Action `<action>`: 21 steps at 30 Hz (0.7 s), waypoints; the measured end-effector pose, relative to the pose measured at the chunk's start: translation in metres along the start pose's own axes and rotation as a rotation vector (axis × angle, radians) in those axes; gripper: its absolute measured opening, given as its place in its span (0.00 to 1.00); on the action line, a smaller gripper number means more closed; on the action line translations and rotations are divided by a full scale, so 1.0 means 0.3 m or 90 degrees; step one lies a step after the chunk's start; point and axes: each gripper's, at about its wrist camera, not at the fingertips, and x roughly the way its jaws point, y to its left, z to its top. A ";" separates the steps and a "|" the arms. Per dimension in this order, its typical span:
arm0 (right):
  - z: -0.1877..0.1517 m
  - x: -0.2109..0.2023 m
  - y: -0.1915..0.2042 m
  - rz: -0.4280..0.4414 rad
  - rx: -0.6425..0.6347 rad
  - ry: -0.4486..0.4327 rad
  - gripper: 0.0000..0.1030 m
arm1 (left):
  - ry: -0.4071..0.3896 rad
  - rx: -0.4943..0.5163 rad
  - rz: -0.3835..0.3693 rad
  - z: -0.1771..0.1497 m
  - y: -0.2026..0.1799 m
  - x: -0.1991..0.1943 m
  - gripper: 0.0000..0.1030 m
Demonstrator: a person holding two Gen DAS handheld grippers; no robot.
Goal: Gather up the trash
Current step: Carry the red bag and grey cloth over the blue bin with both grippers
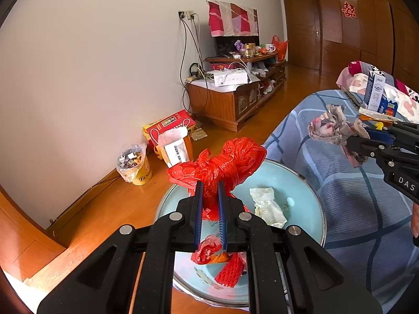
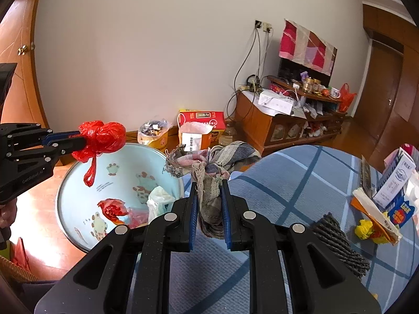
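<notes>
Judging both loads light, soft and slip-prone, we find the left gripper (image 1: pixel 210 204) pinching a knotted red plastic bag (image 1: pixel 222 162) over the pale blue cartoon-printed basin (image 2: pixel 78 167), the right gripper (image 2: pixel 209 209) clamping a frayed cloth wad (image 2: pixel 209 164) beside it, each best held mid-bunch

Wooden floor (image 1: pixel 117 204) bears basin (image 1: pixel 301 183) (bin (image 1: pixel 136 167) nearby).

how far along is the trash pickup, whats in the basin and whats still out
Done: a white wrapper and red scraps lie in the basin. In hand: the left gripper holds a red bag, the right gripper a rag. Left: yellow wad and cartons on the bed.
</notes>
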 end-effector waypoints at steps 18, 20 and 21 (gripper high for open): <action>0.012 0.024 0.068 0.020 -0.025 0.011 0.16 | 0.013 -0.017 0.017 -0.026 0.050 0.017 0.10; 0.015 0.028 0.073 0.021 -0.028 0.011 0.16 | 0.014 -0.018 0.018 -0.030 0.054 0.019 0.10; 0.016 0.029 0.078 0.023 -0.029 0.012 0.16 | 0.014 -0.019 0.018 -0.031 0.056 0.017 0.10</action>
